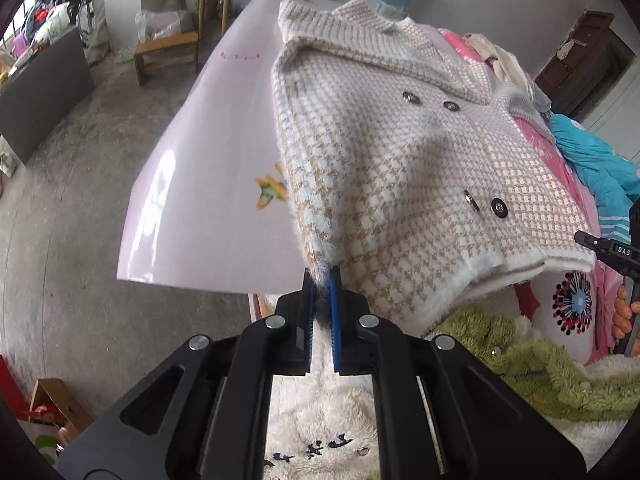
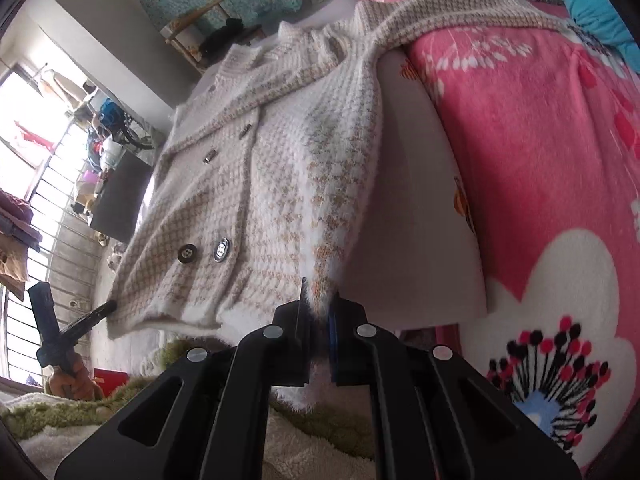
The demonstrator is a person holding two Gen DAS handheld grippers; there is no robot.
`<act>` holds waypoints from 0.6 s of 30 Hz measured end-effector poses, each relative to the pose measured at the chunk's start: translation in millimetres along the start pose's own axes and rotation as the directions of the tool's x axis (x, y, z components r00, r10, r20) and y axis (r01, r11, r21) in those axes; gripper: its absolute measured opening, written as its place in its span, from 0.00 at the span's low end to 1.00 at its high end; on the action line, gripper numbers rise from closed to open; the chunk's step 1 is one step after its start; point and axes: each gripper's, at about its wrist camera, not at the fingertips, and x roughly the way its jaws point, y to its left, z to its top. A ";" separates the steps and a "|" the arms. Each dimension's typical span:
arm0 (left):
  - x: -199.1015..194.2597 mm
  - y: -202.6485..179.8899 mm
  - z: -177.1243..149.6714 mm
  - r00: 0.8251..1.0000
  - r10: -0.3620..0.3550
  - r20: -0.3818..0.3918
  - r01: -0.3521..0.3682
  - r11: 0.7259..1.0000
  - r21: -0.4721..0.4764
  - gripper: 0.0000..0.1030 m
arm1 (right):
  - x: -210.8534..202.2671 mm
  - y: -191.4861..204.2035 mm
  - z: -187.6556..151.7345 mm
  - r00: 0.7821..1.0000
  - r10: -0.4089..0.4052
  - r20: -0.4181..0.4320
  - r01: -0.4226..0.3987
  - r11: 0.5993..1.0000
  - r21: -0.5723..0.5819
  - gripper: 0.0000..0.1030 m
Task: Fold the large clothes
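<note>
— What is carrying everything on your side?

— I am looking at a bed spread with a pale pink sheet [image 1: 208, 152], and a bright pink floral blanket [image 2: 540, 160] is lying along the sheet's right edge. On the sheet I am seeing the beige-and-white checked knitted coat [image 1: 400, 140], front side up, collar toward the far end of the bed, its hem coming toward me off the near edge.

— Is it lying flat?

— Not at the hem. I am holding both lower corners lifted, so the fabric is sloping up to the grippers. A green fluffy garment [image 1: 520, 356] and a white fleece one [image 1: 320, 412] are sitting just under the raised hem.

— And the grippers?

— My left gripper [image 1: 322, 300] is pinching the coat's left hem corner, jaws pressed together on the fuzzy edge. My right gripper [image 2: 320, 312] is doing the same at the right hem corner. Each one is showing at the side of the other's view.

— Anything smaller?

— Four metal buttons [image 1: 498, 207], in two pairs down the front.
</note>
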 end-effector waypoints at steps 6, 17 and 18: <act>22.8 18.9 -1.3 0.989 0.109 -0.099 -0.109 0.994 0.000 0.16 | 28.7 -13.8 7.5 0.976 -0.176 -0.130 0.172 0.984 -0.041 0.42; 5.7 10.2 126.7 0.988 0.088 0.126 -0.095 0.994 0.054 0.35 | 12.2 41.4 110.3 0.971 -0.204 0.124 0.225 0.954 -0.198 0.62; 10.8 3.8 144.9 0.985 0.076 0.155 -0.087 0.994 0.068 0.37 | 16.1 45.9 123.5 0.975 -0.173 0.140 0.199 0.959 -0.200 0.64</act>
